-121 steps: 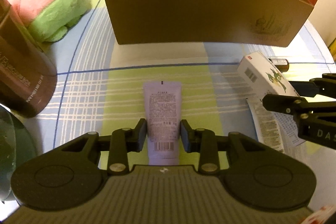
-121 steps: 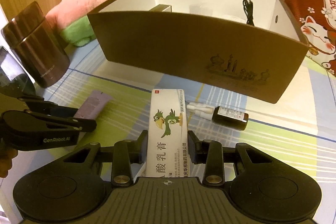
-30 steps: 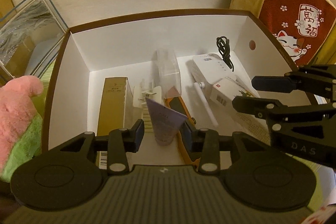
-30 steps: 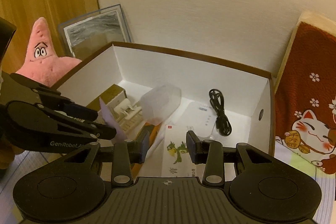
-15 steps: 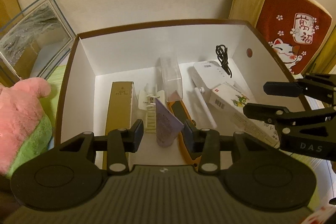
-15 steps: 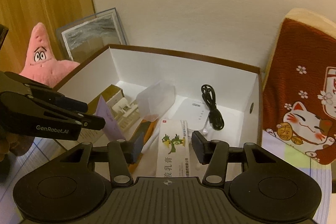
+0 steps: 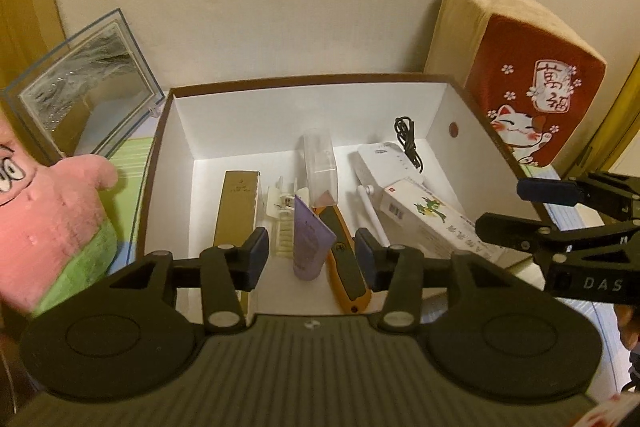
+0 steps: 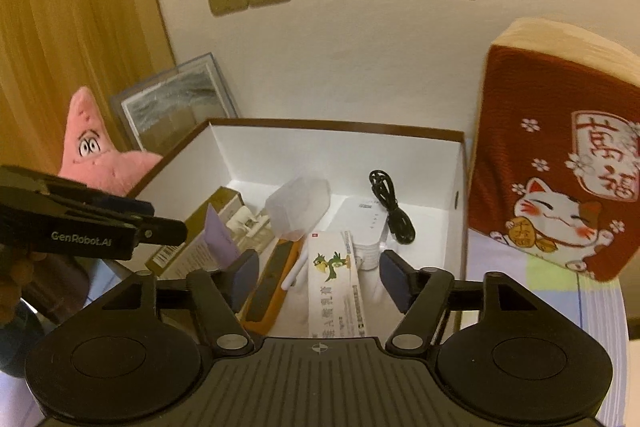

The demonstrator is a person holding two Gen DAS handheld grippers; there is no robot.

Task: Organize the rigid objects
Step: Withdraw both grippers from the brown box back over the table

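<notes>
We have both items in the box [image 7: 176,131] now: the purple tube [image 7: 310,239] leans near its front wall, and the medicine carton [image 8: 336,283] lies toward its right wall (beside the white router [image 7: 380,159]). The left gripper [image 7: 308,253] and the right gripper [image 8: 314,277] have just been opening, nothing clamped. We cannot see what remains outside the box.

My left gripper [image 7: 310,254] points steeply downward, its jaws just opened apart, pads touching nothing. My right gripper [image 8: 314,277] tilts down beside it, jaws spread wider after opening, gripping nothing either.
</notes>
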